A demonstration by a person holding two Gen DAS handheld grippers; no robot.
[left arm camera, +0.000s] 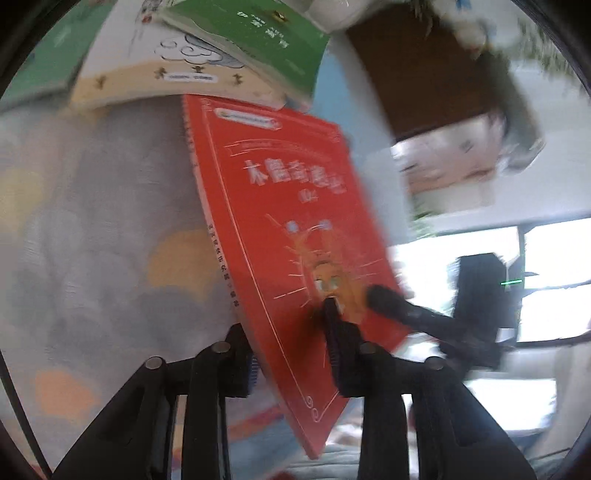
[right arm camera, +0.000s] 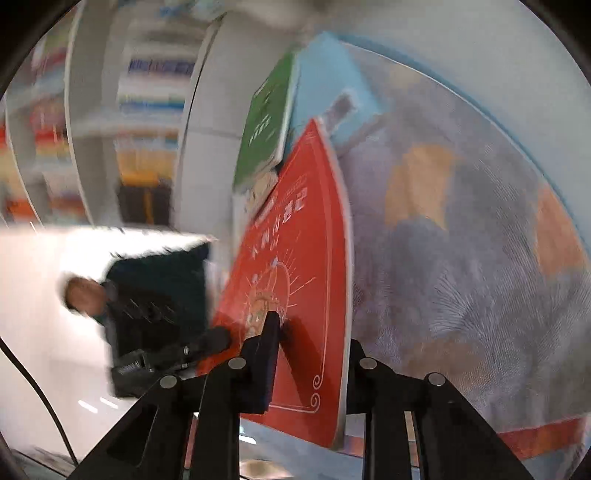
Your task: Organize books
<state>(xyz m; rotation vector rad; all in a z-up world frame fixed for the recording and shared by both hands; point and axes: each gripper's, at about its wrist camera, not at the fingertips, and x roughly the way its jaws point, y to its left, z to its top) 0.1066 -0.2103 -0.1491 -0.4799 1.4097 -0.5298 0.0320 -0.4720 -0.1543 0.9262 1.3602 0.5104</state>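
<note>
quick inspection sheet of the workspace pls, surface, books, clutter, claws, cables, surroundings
surface: soft grey fabric with orange and yellow patches, pale blue at its edge.
job's things: thin red paperback book with white line art, held up on edge; beyond it a cream book with cloud drawings and a green-covered book, overlapping in a loose pile.
clutter: nothing seen.
grippers: left claw shut on the red book's lower end; right claw shut on the same book, one finger on each cover.
cables: a dark cable at the right view's lower left.
surroundings: blurred bookshelves, a person in dark clothing, bright windows.
</note>
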